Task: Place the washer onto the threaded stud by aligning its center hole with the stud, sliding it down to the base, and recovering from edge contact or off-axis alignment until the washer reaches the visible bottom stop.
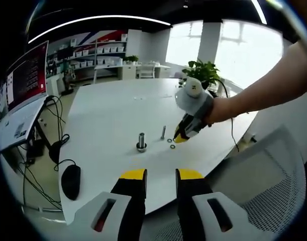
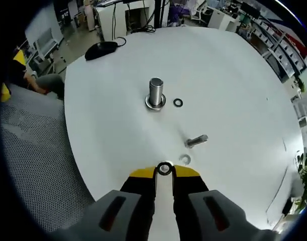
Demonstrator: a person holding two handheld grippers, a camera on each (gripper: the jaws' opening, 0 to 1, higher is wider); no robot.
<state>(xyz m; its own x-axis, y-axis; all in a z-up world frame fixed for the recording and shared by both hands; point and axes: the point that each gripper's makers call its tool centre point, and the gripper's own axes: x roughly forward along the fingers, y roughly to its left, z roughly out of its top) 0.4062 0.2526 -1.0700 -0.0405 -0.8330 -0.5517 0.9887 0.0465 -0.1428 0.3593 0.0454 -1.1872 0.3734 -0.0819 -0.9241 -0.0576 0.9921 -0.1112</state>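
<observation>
In the right gripper view, the right claw rises from the bottom centre of the frame with its yellow-tipped jaws clenched on a washer, which sits between the tips just above the white surface. The stud stands upright in the upper middle of the frame, well apart from the held washer. A small dark ring lies flat just to the right of the stud's base. Lower, to the right of centre, a bolt lies on its side, and a second washer lies flat near it, just above and to the right of the claw tips. A mouse rests on the surface at the upper left.

In the left gripper view, the left claw sits at the bottom centre, jaws released with a gap between them and nothing held, hovering at the near edge of the surface. The stud stands at centre. The right claw comes in from the right, tips down at the surface beside the stud. A mesh chair fills the lower right.
</observation>
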